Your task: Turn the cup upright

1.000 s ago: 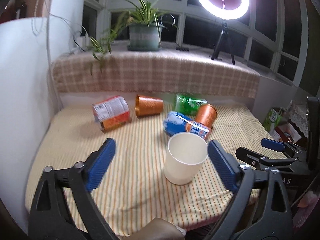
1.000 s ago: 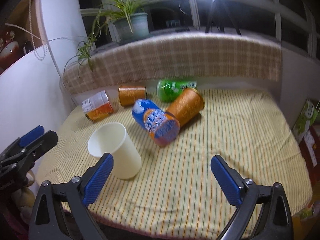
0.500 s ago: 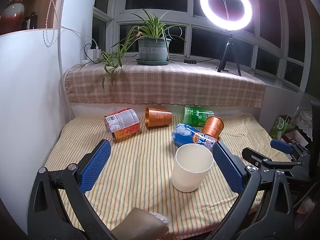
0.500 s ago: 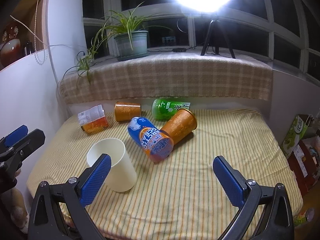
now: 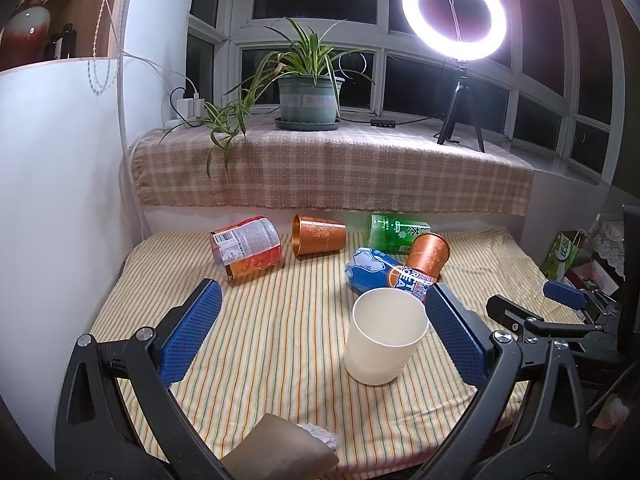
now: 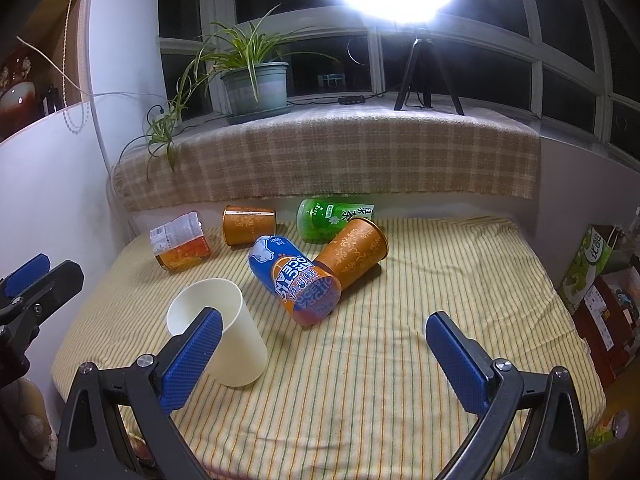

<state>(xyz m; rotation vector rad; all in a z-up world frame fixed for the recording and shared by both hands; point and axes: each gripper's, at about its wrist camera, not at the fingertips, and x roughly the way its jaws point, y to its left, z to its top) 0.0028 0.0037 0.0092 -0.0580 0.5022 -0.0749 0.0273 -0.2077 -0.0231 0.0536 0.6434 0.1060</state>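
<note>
A cream paper cup [image 5: 384,340] stands upright, mouth up, near the front of the striped table; it also shows in the right wrist view [image 6: 220,332]. My left gripper [image 5: 320,332] is open and empty, held back from the cup, which sits just inside its right finger. My right gripper [image 6: 320,356] is open and empty, with the cup behind its left finger [image 6: 192,356]. Each gripper shows at the edge of the other's view.
Several cups lie on their sides further back: a blue-orange one [image 6: 296,276], two orange ones [image 6: 352,256] [image 6: 248,224], a green one [image 6: 332,216] and a red-white one [image 6: 180,244]. The striped tablecloth [image 6: 400,360] ends at the plaid-covered sill [image 6: 328,160] with a plant [image 5: 308,96].
Both grippers have drawn back and risen, so the view has widened. The cream cup stays upright on the table and both grippers stay open.
</note>
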